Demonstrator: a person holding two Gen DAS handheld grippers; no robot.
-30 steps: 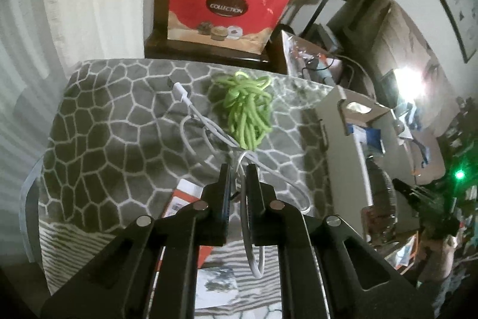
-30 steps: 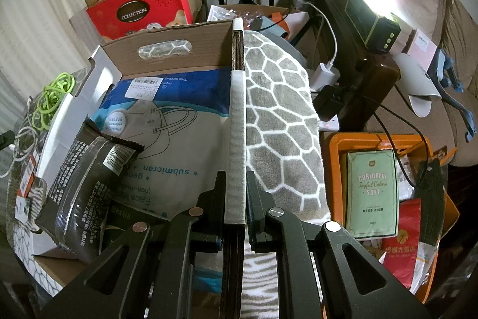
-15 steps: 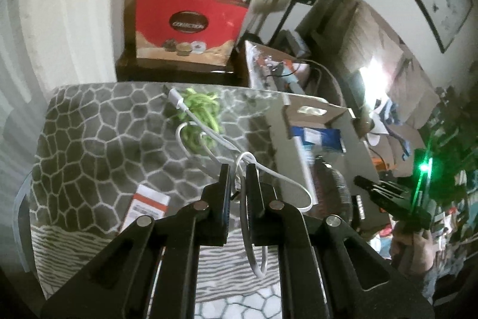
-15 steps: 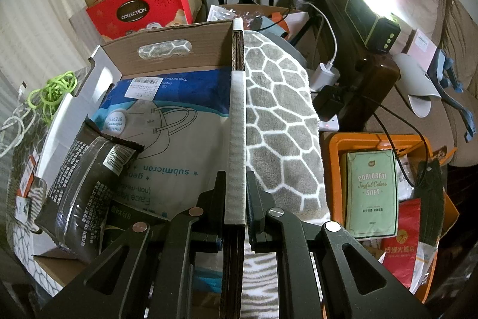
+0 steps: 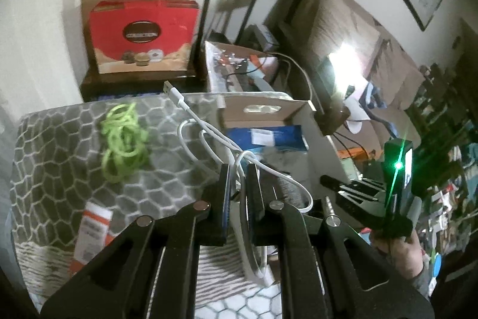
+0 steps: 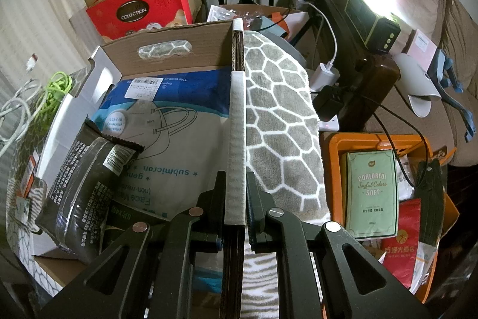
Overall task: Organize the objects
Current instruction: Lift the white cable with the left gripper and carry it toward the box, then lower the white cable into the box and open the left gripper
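Note:
My left gripper (image 5: 239,169) is shut on a white USB cable (image 5: 209,136) and holds it in the air over the grey patterned table, close to the cardboard box (image 5: 266,103). The cable also shows at the far left of the right wrist view (image 6: 15,109). A green cable bundle (image 5: 122,139) lies on the table to the left. My right gripper (image 6: 236,178) is shut on the box's right wall (image 6: 236,109). The box holds a blue and white face mask pack (image 6: 167,121) and a dark snack packet (image 6: 80,184).
An orange and white card (image 5: 89,232) lies on the table's near left. Red gift boxes (image 5: 143,32) stand behind the table. An orange crate (image 6: 382,139) with a green pack is right of the box. Cables and a charger lie beyond it.
My left gripper has lifted the white cable off the table and carried it right, toward the box. The green bundle stays on the table. My right gripper has not moved.

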